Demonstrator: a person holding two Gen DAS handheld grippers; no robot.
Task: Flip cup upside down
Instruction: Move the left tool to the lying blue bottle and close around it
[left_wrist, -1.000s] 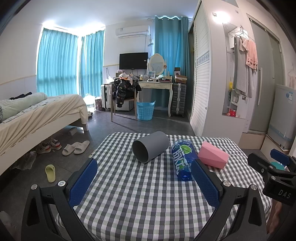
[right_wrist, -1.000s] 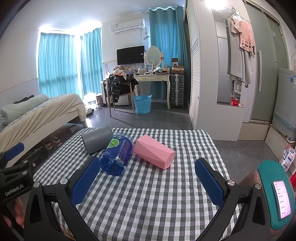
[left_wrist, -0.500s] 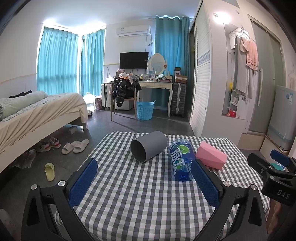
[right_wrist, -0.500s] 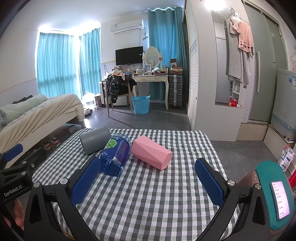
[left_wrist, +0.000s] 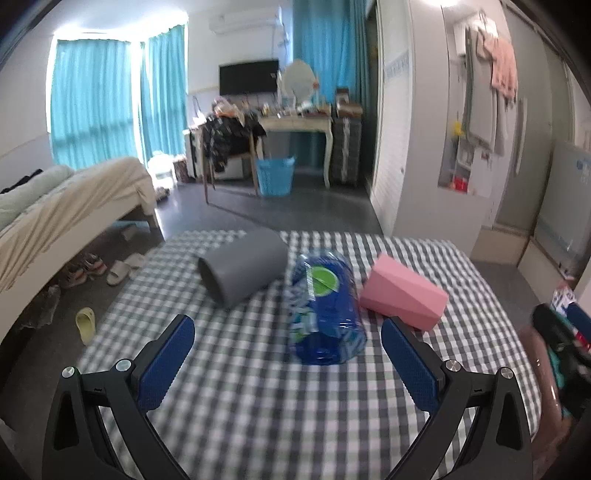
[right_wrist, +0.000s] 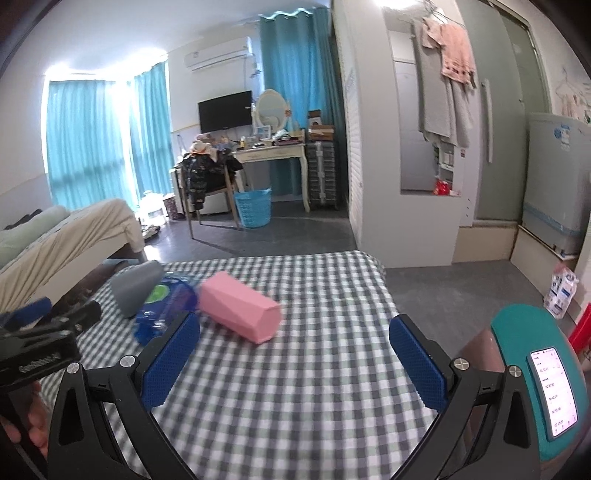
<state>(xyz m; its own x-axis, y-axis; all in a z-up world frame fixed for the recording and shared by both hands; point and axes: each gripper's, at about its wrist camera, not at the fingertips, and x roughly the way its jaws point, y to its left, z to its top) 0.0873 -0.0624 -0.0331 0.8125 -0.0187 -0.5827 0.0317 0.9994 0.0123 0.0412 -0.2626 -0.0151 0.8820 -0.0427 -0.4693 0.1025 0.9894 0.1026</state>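
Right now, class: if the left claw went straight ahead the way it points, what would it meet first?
Probably the blue plastic bottle with the green label, lying on its side on the checked tablecloth, roughly centred ahead of the open left claw. Depth is uncertain.

Left gripper (left_wrist: 284, 347): jaws wide apart, empty, pointing forward and slightly down, held level. Right gripper (right_wrist: 293, 345): same, jaws spread wide, nothing between the pads (right_wrist: 417, 365). Right sits to the right of left; each shows blurred at the edge of the other's view.
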